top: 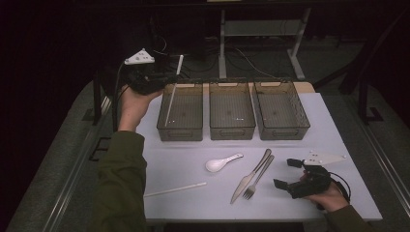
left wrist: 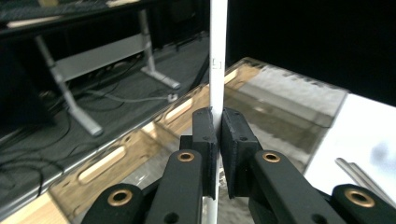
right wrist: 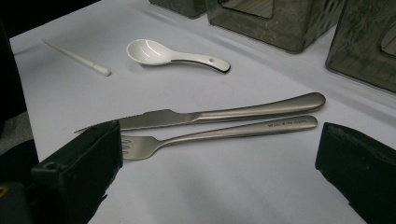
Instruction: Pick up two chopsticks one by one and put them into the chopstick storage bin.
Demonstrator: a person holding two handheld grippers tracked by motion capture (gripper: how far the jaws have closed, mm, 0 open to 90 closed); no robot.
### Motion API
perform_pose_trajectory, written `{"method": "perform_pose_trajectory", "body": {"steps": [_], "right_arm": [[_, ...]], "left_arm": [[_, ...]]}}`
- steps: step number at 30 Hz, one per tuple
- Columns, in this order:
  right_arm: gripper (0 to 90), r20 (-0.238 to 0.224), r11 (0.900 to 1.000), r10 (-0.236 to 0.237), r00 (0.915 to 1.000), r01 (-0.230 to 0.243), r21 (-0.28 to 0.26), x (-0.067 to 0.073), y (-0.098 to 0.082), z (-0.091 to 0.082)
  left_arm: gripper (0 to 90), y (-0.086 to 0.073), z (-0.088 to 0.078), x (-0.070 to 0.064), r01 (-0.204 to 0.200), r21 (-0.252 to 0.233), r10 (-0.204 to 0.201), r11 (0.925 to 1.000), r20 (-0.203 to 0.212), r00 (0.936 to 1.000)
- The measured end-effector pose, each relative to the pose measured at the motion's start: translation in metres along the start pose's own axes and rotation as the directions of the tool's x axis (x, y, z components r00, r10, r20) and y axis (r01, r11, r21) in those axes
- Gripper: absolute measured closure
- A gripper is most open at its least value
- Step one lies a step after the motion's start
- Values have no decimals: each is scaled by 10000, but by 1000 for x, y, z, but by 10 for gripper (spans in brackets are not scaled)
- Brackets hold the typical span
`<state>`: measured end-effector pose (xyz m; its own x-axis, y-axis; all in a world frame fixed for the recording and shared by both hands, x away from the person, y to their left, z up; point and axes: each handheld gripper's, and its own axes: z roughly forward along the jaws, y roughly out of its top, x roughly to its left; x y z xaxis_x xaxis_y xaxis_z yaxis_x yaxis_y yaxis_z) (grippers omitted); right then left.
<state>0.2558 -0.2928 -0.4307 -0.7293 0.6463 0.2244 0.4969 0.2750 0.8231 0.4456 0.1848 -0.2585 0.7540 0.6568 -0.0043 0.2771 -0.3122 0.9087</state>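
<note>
My left gripper [top: 174, 79] is raised over the back rim of the left smoky bin [top: 180, 131] and is shut on a white chopstick [top: 172, 96]. The stick runs steeply down into that bin. In the left gripper view the chopstick [left wrist: 218, 56] stands clamped between the pads of my left gripper [left wrist: 218, 126], above the bin [left wrist: 280, 107]. My right gripper [top: 285, 173] rests open on the table at the right front. In its own view my right gripper [right wrist: 219, 154] has its jaws standing wide on either side of the fork [right wrist: 224, 133], touching nothing.
A knife [top: 251, 176] and the fork [top: 259, 178] lie side by side left of the right gripper. A white spoon [top: 220, 163] and a second chopstick [top: 175, 189] lie further left. The middle bin [top: 232, 131] and right bin [top: 283, 131] stand in the back row.
</note>
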Motion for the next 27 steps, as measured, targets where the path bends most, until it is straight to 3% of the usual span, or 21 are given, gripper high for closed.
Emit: {"method": "perform_pose_trajectory", "body": {"steps": [6, 13, 27], "right_arm": [[10, -15, 10000, -16, 10000, 16, 12, 0, 0, 0], [10, -42, 10000, -8, 10000, 8, -11, -1, 0, 0], [9, -59, 10000, 34, 10000, -34, -35, -1, 0, 0]], "left_arm": [[839, -16, 14, 10, 195, 817, -170, 9965, -313, 9994], [839, -41, 27, 20, 676, 1486, -601, 9866, -542, 9967], [838, -52, 47, 24, 961, 1694, -822, 9808, -869, 9928]]}}
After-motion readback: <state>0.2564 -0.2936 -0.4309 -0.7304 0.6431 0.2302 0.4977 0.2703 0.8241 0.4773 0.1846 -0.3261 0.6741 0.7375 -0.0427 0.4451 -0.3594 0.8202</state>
